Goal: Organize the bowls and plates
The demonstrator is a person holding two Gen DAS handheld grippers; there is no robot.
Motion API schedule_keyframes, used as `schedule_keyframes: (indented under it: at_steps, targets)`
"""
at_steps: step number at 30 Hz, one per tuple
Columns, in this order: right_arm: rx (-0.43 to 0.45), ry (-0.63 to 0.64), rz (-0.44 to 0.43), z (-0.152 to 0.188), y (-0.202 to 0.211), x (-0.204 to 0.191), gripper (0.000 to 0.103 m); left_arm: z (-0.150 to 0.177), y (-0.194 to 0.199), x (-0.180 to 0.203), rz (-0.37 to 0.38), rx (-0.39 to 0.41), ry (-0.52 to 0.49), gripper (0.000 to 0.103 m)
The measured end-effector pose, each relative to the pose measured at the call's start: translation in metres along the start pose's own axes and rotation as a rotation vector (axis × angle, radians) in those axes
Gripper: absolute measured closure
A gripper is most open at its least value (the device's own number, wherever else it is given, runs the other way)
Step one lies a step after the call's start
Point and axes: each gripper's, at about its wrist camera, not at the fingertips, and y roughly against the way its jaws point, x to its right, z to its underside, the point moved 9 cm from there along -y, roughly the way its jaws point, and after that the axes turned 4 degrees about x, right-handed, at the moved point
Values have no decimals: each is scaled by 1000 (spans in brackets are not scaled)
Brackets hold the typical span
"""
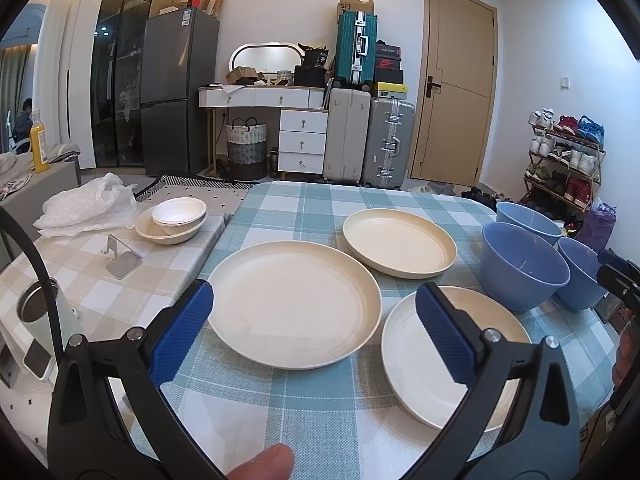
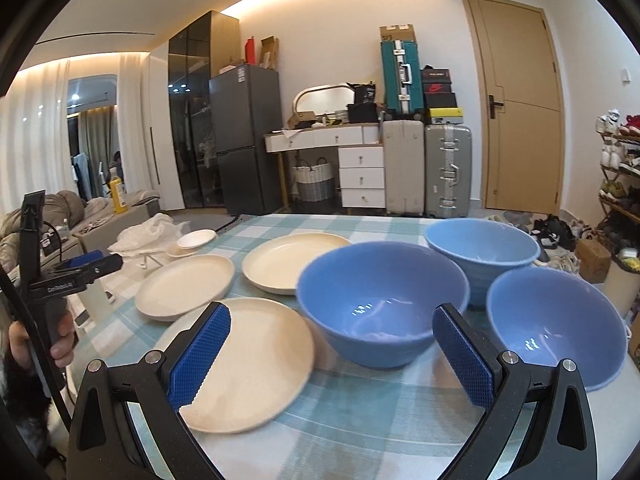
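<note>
**Nothing stacked yet**

On the teal checked tablecloth [image 1: 304, 208], your three cream round plates [image 1: 294, 304] lie apart, and three blue plastic bowls [image 2: 382, 300] stand separately to their right. Your left gripper [image 1: 314, 330] and right gripper [image 2: 332, 354] both hover wide open, empty. All the sorting remains.

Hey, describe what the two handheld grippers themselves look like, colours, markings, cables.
Both are black plastic frames with silver pivot bolts. The left gripper and right gripper each carry two flat blue pads with a fine diamond texture. In the right wrist view, the left gripper shows white lettering on its side, a pistol-style handle, and a black cable.
</note>
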Motion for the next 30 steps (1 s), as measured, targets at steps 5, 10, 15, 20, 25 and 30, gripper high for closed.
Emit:
schedule_keyframes:
  at_steps: [5,10,15,20,25,30]
  targets:
    - [19,-61,-89,-32,0,-15,0,-13,12,-4,-16,1,4,2]
    - [15,-109,-147,-65,-6,-28,0,-30,24,-14,-42,-5,17,2]
    - [-14,-96,-191,-87,-20,-48,0,-41,20,-32,-77,-29,38,2]
    - [-100,-74,-228,-82,-47,-73,0,-42,2,-51,-90,-82,87,2]
    - [-151,-38,-240,-80,-72,-96,0,-26,-31,-65,-119,-163,99,2]
    - [-185,-30,-294,-76,-97,-110,0,-14,-51,-69,-94,-202,124,2]
